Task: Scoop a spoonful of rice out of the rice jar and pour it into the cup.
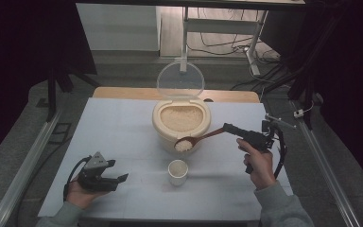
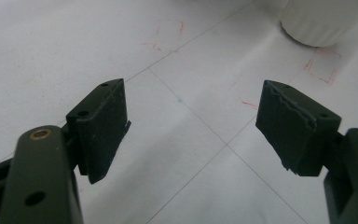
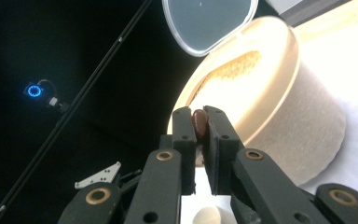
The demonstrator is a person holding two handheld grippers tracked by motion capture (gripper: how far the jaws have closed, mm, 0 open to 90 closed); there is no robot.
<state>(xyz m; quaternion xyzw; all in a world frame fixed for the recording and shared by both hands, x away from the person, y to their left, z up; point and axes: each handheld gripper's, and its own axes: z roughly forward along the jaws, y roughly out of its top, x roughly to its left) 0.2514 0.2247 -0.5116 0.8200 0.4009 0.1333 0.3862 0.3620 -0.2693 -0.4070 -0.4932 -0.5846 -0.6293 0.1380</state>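
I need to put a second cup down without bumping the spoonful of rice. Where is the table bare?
Bare: the wide stretch left of the rice tub, behind the open left gripper, and the strip right of the cup, below the right gripper. Crowded: between tub and cup, where the loaded spoon hangs.

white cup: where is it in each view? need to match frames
High view: white cup stands low centre, in front of the rice container.
Left gripper view: its ribbed base is at the top right edge.
Right gripper view: its rim peeks up at the bottom edge, under the jaws.
Shared landmark: the cup itself.
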